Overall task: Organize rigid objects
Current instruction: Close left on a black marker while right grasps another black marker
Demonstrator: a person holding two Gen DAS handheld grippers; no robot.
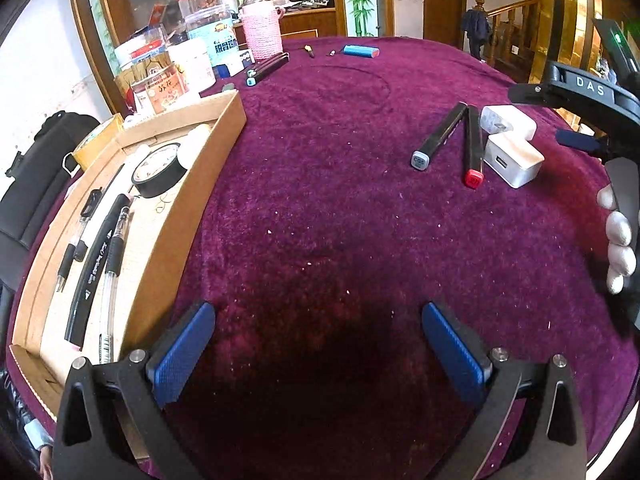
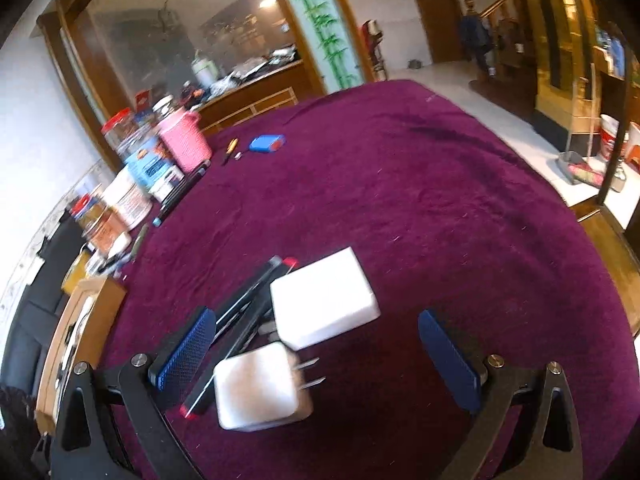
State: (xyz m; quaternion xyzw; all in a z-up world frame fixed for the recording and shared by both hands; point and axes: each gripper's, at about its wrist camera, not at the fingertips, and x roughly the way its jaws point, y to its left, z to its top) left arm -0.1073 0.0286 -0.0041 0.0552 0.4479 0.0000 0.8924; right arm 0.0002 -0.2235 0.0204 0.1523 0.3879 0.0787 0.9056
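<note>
Two white charger plugs lie on the purple tablecloth: a smaller one (image 2: 260, 386) with prongs, also in the left wrist view (image 1: 514, 160), and a larger one (image 2: 324, 298) (image 1: 508, 122). Beside them lie a red-capped marker (image 1: 474, 146) (image 2: 236, 344) and a grey-capped marker (image 1: 440, 136). My right gripper (image 2: 316, 356) is open, hovering just above the smaller plug, empty. My left gripper (image 1: 318, 354) is open and empty over bare cloth. A cardboard tray (image 1: 218, 148) at the left holds several pens (image 1: 114, 248) and a black tape roll (image 1: 160, 170).
Jars and tins (image 1: 200, 40) and a pink knitted cup (image 1: 262, 32) crowd the far left of the table. More markers (image 1: 268, 66), a blue battery pack (image 1: 361, 51) and a small tool (image 1: 309, 50) lie at the back. A black bag (image 1: 36, 176) sits left of the tray.
</note>
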